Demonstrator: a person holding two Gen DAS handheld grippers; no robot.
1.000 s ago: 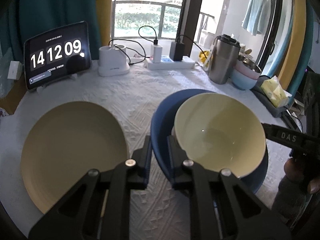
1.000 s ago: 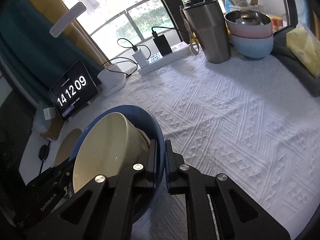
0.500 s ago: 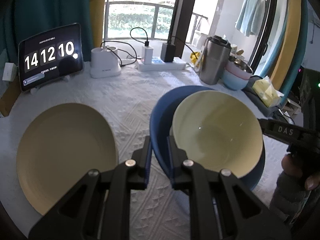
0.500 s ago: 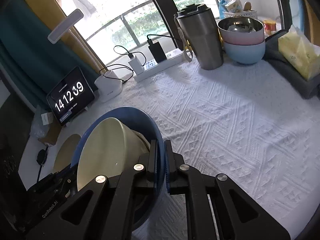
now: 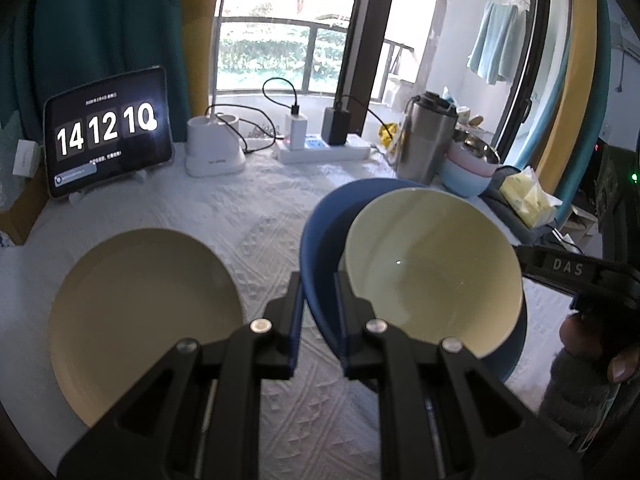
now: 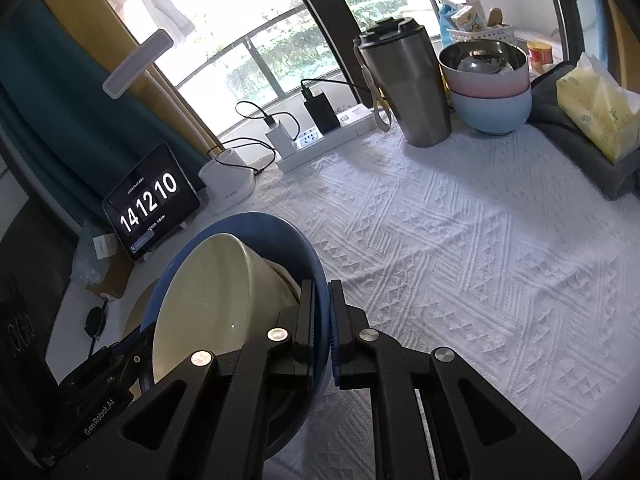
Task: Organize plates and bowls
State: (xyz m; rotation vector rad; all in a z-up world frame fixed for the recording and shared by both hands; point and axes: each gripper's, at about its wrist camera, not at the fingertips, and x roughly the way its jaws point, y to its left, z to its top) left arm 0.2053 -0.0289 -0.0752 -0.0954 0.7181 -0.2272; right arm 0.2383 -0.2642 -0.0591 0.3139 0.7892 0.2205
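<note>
A blue plate (image 5: 320, 236) with a cream bowl (image 5: 432, 276) sitting on it is held up off the white tablecloth. My left gripper (image 5: 318, 300) is shut on the plate's left rim. My right gripper (image 6: 322, 312) is shut on the opposite rim of the blue plate (image 6: 280, 232), with the cream bowl (image 6: 216, 296) beside its left finger. A cream plate (image 5: 144, 312) lies flat on the cloth to the left, below my left gripper; only its edge (image 6: 134, 316) shows in the right wrist view.
At the back stand a tablet clock (image 5: 106, 132), a white lamp base (image 5: 214, 152), a power strip (image 5: 324, 152), a steel tumbler (image 6: 404, 88) and stacked pink and blue bowls (image 6: 490, 96). A tissue pack (image 6: 596, 108) sits at the right edge.
Both grippers have risen with the blue plate and bowl, lifting them higher above the cloth. The cream plate has stayed in place.
</note>
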